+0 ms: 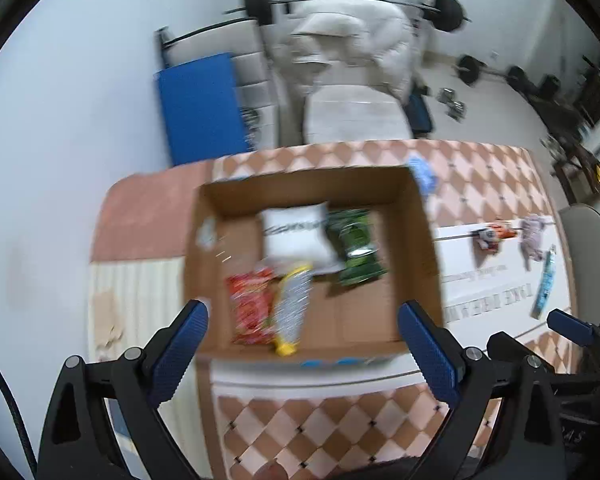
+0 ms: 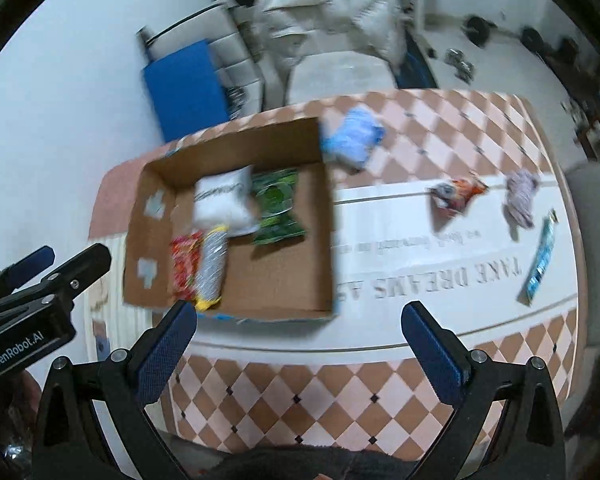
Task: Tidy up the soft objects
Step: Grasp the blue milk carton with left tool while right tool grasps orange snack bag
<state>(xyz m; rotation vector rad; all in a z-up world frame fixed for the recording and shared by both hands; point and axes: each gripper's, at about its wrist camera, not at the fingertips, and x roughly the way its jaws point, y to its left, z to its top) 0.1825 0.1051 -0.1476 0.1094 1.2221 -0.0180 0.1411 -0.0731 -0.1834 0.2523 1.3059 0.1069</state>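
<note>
both claws hang above the table with blades spread and nothing between them: left gripper over the cardboard box of packets, right gripper beside it. still loose, left to right: blue cloth, crumpled orange packet, grey rag, blue tube. a careless pinch on limp fabric may snag only a corner and drop it short of the box.

Both fisheye views are evenly and softly lit, with a cool bluish cast on the pale wall at the left of the frame and no hard shadows or glare. Motion blur smears the middle and upper parts, so the cardboard box and the packets inside it look streaked, while the gripper fingers along the bottom edge stay sharp. Straight lines bow toward the rim, and the corners fall off into black vignette.
</note>
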